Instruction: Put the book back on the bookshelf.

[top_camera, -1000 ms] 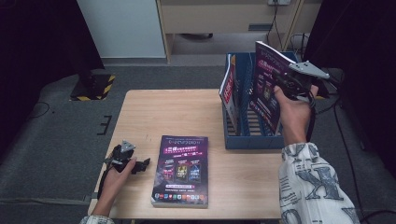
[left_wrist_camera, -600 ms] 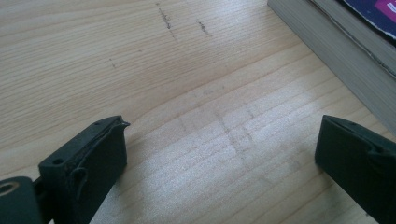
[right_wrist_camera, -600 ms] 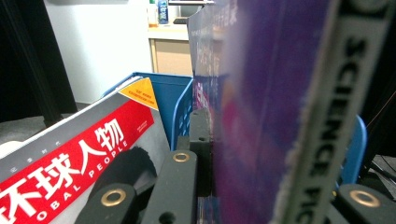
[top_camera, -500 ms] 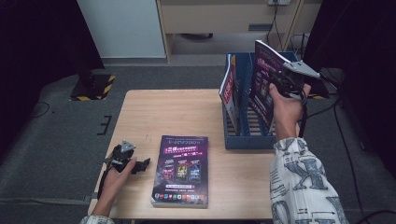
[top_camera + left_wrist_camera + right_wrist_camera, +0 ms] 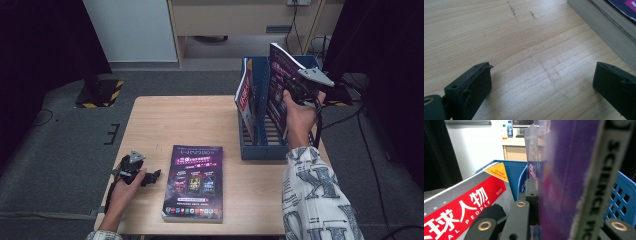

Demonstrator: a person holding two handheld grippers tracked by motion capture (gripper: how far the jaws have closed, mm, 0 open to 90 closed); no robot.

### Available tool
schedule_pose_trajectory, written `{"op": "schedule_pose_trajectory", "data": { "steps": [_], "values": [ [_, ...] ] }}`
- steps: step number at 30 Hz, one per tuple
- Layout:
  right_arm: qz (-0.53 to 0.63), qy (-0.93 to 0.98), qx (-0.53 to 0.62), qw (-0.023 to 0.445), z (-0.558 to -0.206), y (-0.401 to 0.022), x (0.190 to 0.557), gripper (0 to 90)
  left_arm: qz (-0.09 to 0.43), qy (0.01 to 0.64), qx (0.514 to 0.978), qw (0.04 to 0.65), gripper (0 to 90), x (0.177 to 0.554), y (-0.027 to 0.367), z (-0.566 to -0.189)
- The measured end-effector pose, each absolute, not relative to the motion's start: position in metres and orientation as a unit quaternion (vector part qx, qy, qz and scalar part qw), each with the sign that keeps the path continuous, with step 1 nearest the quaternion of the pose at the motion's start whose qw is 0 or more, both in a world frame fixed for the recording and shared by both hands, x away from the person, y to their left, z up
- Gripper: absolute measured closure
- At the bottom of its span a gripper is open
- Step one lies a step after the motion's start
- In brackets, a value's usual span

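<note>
The purple magazine (image 5: 569,182) is a blurry smear up close in the right gripper view, and its lower end is hidden down in the blue rack (image 5: 260,145). The book (image 5: 609,27) gets chopped off by the left gripper view's top right corner.

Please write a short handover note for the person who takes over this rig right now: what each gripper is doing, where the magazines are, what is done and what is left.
Right gripper: shut on the purple magazine, held upright over the right compartment of the blue file rack, lower part already between the walls.
Left gripper: open, empty, resting on the table beside the flat magazine.
Done: the red magazine stands in the rack's left compartment.
Left: probably lower the purple one fully and release it, then rack the flat one.
</note>
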State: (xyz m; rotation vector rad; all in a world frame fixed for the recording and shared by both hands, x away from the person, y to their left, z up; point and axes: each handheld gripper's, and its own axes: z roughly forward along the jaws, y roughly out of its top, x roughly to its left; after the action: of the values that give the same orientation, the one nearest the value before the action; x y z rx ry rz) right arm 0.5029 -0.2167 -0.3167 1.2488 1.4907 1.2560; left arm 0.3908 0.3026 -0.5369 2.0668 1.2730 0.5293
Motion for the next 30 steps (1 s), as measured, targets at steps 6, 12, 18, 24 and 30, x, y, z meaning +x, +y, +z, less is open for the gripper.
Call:
{"op": "schedule_pose_trajectory", "data": {
  "steps": [6, 12, 18, 24, 30],
  "values": [
    [0.499, 0.581, 0.498, 0.407, -0.326, -0.216, 0.506, 82.6, 0.201, 0.484, 0.789, 0.321, 1.1, 0.391, 0.303, -0.537],
    [0.499, 0.581, 0.497, 0.408, -0.332, -0.213, 0.506, 82.6, 0.201, 0.484, 0.789, 0.321, 1.1, 0.391, 0.303, -0.537],
    [0.501, 0.58, 0.496, 0.409, -0.336, -0.212, 0.505, 82.6, 0.201, 0.484, 0.789, 0.321, 1.1, 0.391, 0.303, -0.537],
    [0.506, 0.575, 0.496, 0.409, -0.339, -0.212, 0.505, 82.6, 0.201, 0.484, 0.789, 0.321, 1.1, 0.391, 0.303, -0.537],
    [0.508, 0.574, 0.497, 0.407, -0.345, -0.211, 0.504, 82.6, 0.201, 0.483, 0.79, 0.321, 0.9, 0.391, 0.303, -0.537]
  ]
}}
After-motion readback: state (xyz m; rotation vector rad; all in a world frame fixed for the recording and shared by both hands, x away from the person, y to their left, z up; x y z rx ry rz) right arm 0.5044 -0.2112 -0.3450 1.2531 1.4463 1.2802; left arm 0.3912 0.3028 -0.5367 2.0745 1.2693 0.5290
